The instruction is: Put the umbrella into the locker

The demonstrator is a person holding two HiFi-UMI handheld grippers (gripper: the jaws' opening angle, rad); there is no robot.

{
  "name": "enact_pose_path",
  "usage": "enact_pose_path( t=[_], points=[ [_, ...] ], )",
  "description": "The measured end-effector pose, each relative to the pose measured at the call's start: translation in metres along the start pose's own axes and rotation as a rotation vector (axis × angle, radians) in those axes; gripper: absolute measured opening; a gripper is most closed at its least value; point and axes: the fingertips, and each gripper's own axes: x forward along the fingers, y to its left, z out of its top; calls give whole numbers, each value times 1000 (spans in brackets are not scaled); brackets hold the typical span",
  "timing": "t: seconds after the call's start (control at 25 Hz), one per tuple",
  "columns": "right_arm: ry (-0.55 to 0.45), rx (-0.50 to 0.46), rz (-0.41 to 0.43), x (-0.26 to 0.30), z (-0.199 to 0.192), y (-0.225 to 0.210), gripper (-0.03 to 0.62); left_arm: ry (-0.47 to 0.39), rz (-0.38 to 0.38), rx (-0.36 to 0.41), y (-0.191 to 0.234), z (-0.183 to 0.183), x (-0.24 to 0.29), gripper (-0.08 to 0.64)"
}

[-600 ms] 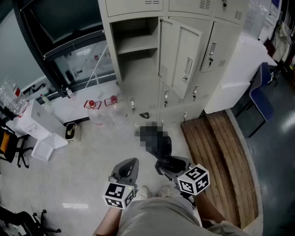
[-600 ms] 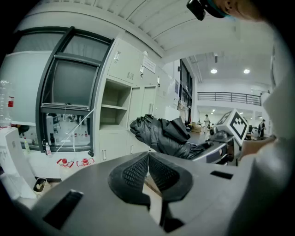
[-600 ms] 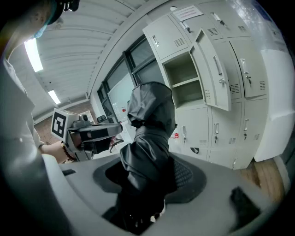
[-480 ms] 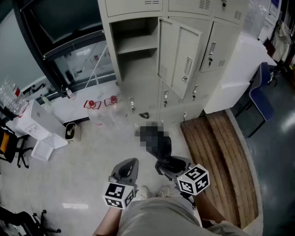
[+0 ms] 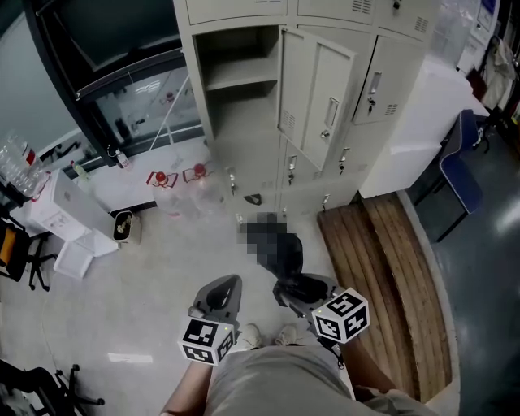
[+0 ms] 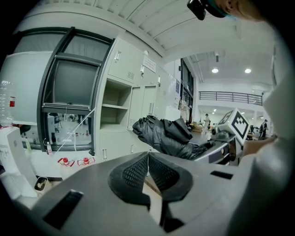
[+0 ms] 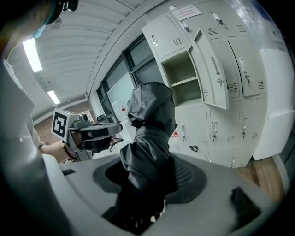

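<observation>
Black fabric, all bunched up: that's our folded umbrella (image 5: 284, 253). It's out in front of the locker (image 5: 236, 12), low down and well short of it, so not inside yet. The right gripper (image 5: 294, 286) has its jaws clamped on the umbrella. In the right gripper view the dark bundle fills the gap between the two pads and sticks out past them, pointing towards the locker. The left gripper (image 5: 221, 296) is just beside it, on the same side of the locker, with its jaws pressed together and nothing between them. We've got both of them tilted a bit downward, noses towards the locker.

The locker's open compartment (image 5: 244, 57) has one shelf across it, and its door (image 5: 318, 97) is swung out to the right. On the floor left of the locker there are a couple of clear bottles with red tops (image 5: 162, 183). Right of the locker, some wooden planks (image 5: 382, 276) lie on the floor.
</observation>
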Motion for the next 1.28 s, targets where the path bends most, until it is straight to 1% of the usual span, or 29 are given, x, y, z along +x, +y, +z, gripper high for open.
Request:
enact_pose_path(
  t=[0.4, 0.8, 1.08, 1.28],
  points=[
    [15, -21, 11, -18, -7, -19, 233, -6, 27, -8, -21, 2, 8, 17],
    [32, -33, 55, -35, -23, -33, 232, 0, 62, -14, -48, -10, 12, 17],
    [36, -42, 81, -30, -20, -38, 232, -9, 85, -17, -43, -8, 17, 17],
    [39, -50, 78, -19, -9, -46, 232, -28, 80, -25, -31, -4, 30, 17]
  ],
)
